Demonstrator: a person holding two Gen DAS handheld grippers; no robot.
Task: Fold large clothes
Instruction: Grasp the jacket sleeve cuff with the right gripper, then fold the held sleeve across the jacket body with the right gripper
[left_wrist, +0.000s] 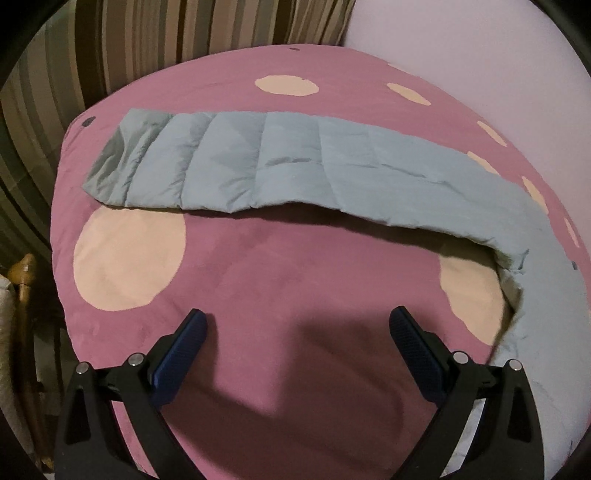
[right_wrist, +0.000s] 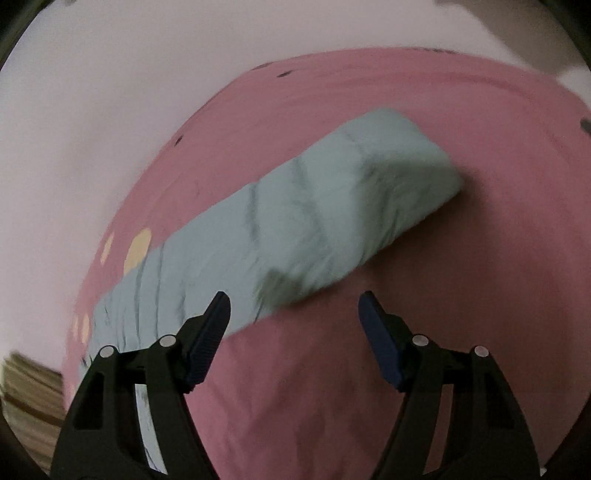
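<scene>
Left wrist view: my left gripper (left_wrist: 297, 325) hangs over a pink bedcover with large cream dots (left_wrist: 258, 266), its two blue-padded jaws wide apart with nothing between them. Beyond it lies the garment I am folding, a pale blue quilted puffy piece (left_wrist: 258, 166), already folded into a long narrow band that runs across the bedcover and curves toward me along the right edge. Striped brown curtains (left_wrist: 147, 40) hang behind the bed.

Right wrist view, somewhat blurred: my right gripper (right_wrist: 295, 306) also stands apart and empty, aimed down at one end of that same band, which lies just beyond the fingertips without touching them.

My judgement: the next fold should bring one end of the band over the other. To do it well, I would take each corner of the near end low, pinching all the layers together, lift only slightly, and carry both corners evenly so the puffy padding does not slide or spring open.
</scene>
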